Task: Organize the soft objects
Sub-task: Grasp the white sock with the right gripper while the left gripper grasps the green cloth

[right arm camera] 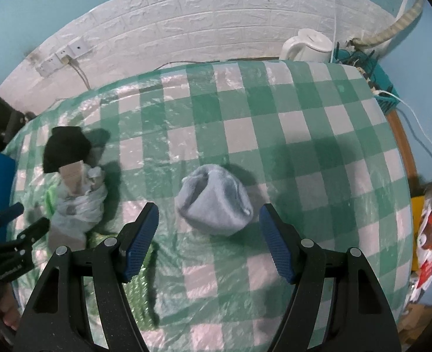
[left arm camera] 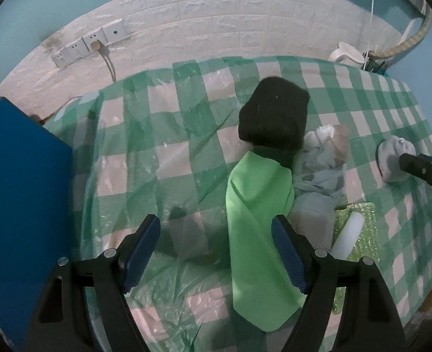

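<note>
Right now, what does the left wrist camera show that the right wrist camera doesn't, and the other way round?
Only the left wrist view shows the flat green cloth and a white roll beside it. Only the right wrist view shows the whole white kettle and the red-and-white bags off the table's edge. Both show the checked tablecloth, black sock, grey bundled sock and wall sockets. Each hand-held gripper, left and right, stands open.

Black claws (left arm camera: pixel 217 236), blue ribbed pads (right arm camera: pixel 141 242)

white kettle (right arm camera: pixel 309 45), wall sockets (left arm camera: pixel 89 44), blue board (left arm camera: pixel 22 205)
</note>
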The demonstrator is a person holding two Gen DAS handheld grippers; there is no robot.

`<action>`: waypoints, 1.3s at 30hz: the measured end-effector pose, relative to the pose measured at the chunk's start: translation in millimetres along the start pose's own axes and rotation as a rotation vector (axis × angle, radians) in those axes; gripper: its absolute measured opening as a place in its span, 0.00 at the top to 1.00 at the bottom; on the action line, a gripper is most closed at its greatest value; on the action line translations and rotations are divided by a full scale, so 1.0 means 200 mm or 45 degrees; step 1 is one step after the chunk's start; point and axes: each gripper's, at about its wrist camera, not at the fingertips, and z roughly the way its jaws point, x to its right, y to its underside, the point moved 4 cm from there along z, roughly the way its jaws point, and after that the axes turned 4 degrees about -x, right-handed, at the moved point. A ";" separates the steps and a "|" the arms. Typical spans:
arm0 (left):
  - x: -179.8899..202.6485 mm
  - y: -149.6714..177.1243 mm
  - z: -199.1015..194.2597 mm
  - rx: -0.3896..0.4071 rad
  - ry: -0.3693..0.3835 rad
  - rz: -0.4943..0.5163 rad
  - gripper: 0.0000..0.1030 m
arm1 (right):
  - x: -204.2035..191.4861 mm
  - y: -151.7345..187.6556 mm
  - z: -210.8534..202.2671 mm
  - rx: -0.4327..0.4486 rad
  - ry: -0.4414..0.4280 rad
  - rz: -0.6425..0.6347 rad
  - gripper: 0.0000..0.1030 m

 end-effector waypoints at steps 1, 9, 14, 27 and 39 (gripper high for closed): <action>0.00 0.00 0.02 -0.008 0.006 -0.001 0.23 | 0.01 -0.01 0.02 -0.001 0.012 0.000 0.30; 0.03 0.01 0.07 -0.025 0.017 0.024 0.23 | 0.01 -0.05 0.14 -0.019 0.058 -0.021 0.30; 0.04 0.02 0.09 -0.016 -0.008 0.063 0.23 | -0.02 -0.03 0.16 -0.037 0.064 -0.070 0.51; 0.02 0.07 0.04 -0.025 0.056 0.050 0.94 | -0.13 0.03 0.09 -0.029 0.039 -0.148 0.75; -0.05 0.15 -0.13 0.043 0.097 0.047 0.96 | -0.30 0.14 -0.04 -0.008 -0.048 -0.209 0.75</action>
